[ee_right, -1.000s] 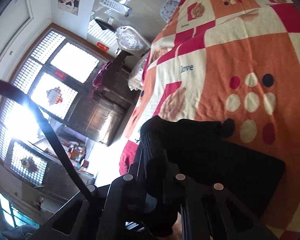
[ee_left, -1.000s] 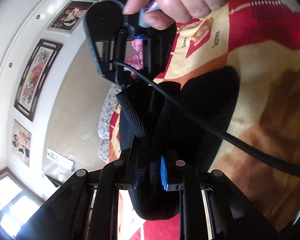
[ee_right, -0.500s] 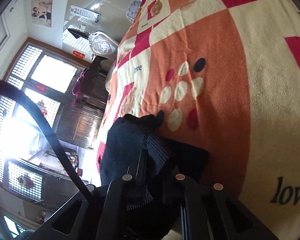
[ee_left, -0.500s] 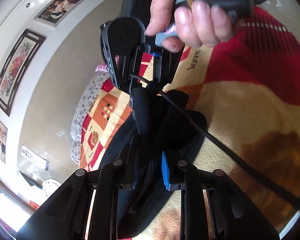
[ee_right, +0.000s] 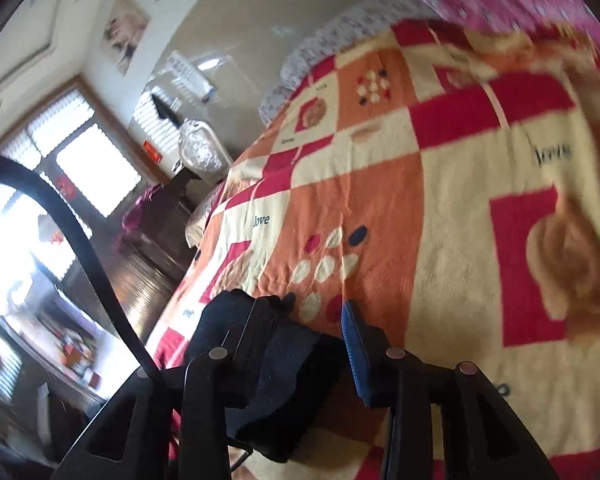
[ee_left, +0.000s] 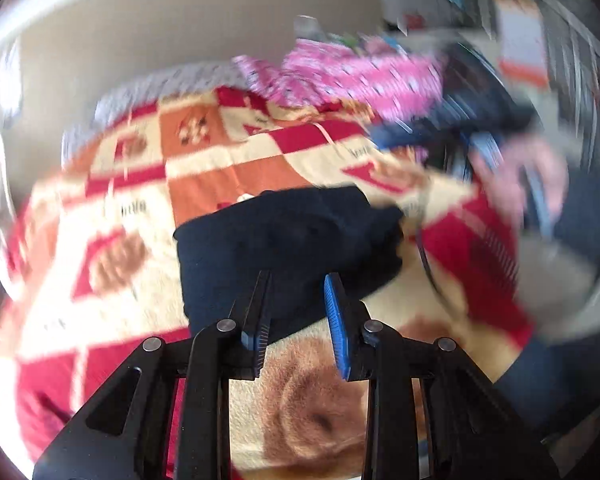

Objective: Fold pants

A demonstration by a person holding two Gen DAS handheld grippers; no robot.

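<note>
My left gripper (ee_left: 296, 312): jaws stood apart with nothing between them, poised over the near edge of the pants.
My right gripper (ee_right: 306, 334): jaws likewise parted and empty; black cloth showed in the gap, but neither pad pressed on it.
Pants (ee_left: 288, 236): a compact dark bundle lay on the blanket (ee_left: 220, 160), straight ahead of my left tool and just beyond its tips; in the right view the pants (ee_right: 276, 364) sat low and left, under that tool's left finger.
Long axis: as I judged it, the bundle ran crosswise to my left tool; blur kept me from saying more.
Nearer hand: both were close, and I could not tell which was closer.
Judgement: the fold looked laid down and let go.
Beyond: pink bedding (ee_left: 352, 76) was heaped at the blanket's far end.
</note>
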